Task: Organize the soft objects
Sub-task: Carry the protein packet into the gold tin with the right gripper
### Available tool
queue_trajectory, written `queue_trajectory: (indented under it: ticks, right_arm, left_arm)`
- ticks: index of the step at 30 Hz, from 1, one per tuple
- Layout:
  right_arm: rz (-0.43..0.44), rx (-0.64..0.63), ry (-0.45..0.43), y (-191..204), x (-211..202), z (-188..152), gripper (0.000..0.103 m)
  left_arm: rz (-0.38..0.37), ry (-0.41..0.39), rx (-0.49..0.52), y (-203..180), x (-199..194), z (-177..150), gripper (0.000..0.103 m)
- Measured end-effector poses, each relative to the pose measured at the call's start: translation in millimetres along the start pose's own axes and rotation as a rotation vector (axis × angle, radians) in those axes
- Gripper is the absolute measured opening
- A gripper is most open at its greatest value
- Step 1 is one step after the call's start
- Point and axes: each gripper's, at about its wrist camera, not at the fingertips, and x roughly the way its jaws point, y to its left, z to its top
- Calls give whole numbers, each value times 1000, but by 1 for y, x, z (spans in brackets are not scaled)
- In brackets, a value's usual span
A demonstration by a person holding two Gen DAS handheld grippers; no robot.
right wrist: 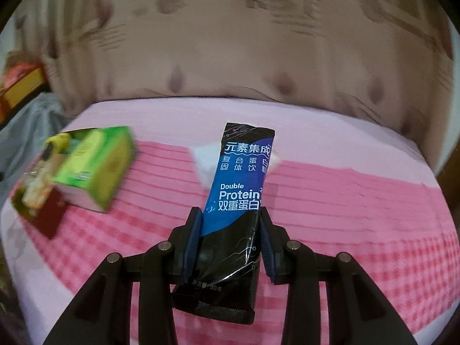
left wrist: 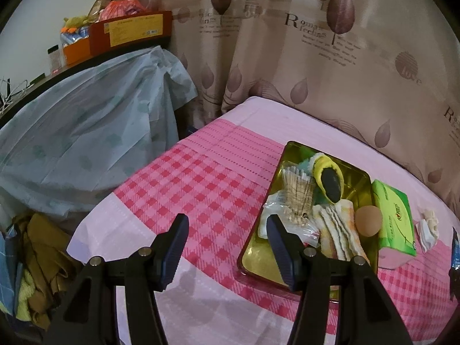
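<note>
My right gripper is shut on a black and blue protein powder sachet, held upright above the pink checked bed cover. My left gripper is open and empty, just left of a gold tray. The tray holds a bag of cotton swabs, a yellow and black sock, folded cloths and a beige sponge egg. A green tissue pack lies right of the tray; it also shows blurred in the right wrist view.
Crumpled white wrappers lie right of the tissue pack. A patterned curtain hangs behind the bed. A grey-covered table with boxes stands at the left, with a pile of clothes below.
</note>
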Motion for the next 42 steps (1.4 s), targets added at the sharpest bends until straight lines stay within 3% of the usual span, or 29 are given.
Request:
queue_trajectory:
  ticks: [15,20,28,42]
  right_arm:
    - [344,-283,-31,192,-1,38,35]
    - [386,-366,-6,241,14,36,35]
    - [414,-422,36,278,38,35,35]
    - [410,-462,63,290,55,25,40]
  left_arm:
    - [71,5,-21,11,1,0,58]
    - [102,-11,-57,22,-4,0,58]
    - [108,-6,-81,29,-3,3,58]
    - [110,-2,-68,25,-1,2,58]
